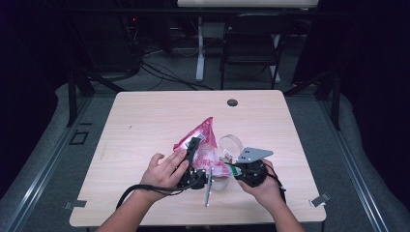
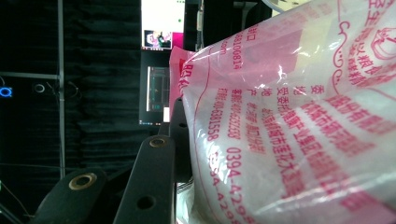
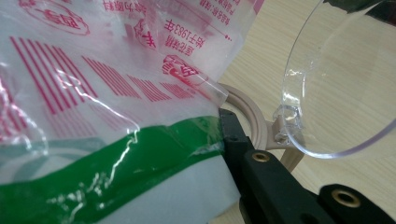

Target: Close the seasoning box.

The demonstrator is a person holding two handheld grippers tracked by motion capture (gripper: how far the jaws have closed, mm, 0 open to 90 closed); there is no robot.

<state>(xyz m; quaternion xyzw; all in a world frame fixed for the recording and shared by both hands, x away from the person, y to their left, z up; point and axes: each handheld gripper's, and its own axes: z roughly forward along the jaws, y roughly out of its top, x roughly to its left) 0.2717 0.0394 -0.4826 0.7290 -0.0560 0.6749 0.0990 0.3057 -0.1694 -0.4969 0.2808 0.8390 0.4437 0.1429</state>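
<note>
High view: a pink and white plastic bag (image 1: 203, 142) sits near the middle of the wooden table (image 1: 145, 125). Two hands come in from the bottom edge. The left hand (image 1: 162, 173) holds the left gripper (image 1: 192, 147), and its black jaws reach up along the left side of the bag. The right hand (image 1: 263, 186) holds the right gripper (image 1: 231, 169), which has a grey three-cornered plate on top. It meets the bag at the bag's lower right corner. A clear plastic ring (image 1: 231, 143) stands just beside the bag, on its right. A small dark round cap (image 1: 232, 102) sits in the table near the far edge, well apart from the bag.

Left gripper view: the bag (image 2: 289, 121) is very close and has red print all over it. One black jaw goes up the left side of the bag and touches it. The other jaw stands farther left with a gap between them. The jaws are partly open. I cannot tell if they squeeze the bag.

Right gripper view: the jaws are closed tight on the bag (image 3: 93, 93), right at the end of a green stripe (image 3: 116, 168) along its edge. The clear ring (image 3: 336, 93) stands to the right, on a tan holder (image 3: 261, 126) that rests on the table (image 3: 373, 182).
</note>
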